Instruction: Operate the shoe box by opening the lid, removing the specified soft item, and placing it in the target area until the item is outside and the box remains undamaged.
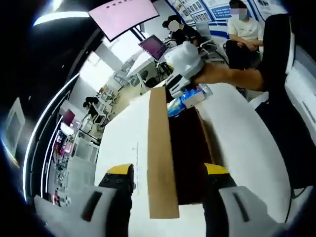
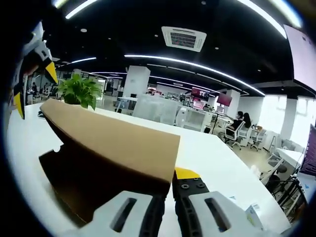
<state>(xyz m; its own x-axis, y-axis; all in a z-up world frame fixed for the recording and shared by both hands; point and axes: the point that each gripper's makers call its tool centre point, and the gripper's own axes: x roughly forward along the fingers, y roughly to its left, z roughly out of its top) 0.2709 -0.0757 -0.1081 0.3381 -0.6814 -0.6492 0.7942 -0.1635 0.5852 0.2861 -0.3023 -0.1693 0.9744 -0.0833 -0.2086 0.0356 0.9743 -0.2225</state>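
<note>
Brown cardboard shoe box (image 1: 185, 158) open on the white table (image 1: 247, 128), lid (image 1: 160, 153) raised on edge.

In the left gripper view, left gripper (image 1: 168, 190) with yellow-tipped jaws spread wide, straddling the upright lid edge — not touching it. Beyond, the right gripper (image 1: 190, 94) at the box's far end, held by a white-gloved hand (image 1: 185, 57). In the right gripper view, right gripper (image 2: 170, 197) jaws pinched nearly together on the lid's (image 2: 113, 140) corner, dark box interior (image 2: 84, 182) below; green potted plant (image 2: 78, 91) behind. Soft item not discernible.

Shoe box (image 1: 185, 158) interior dark (contents perhaps hidden)
</note>
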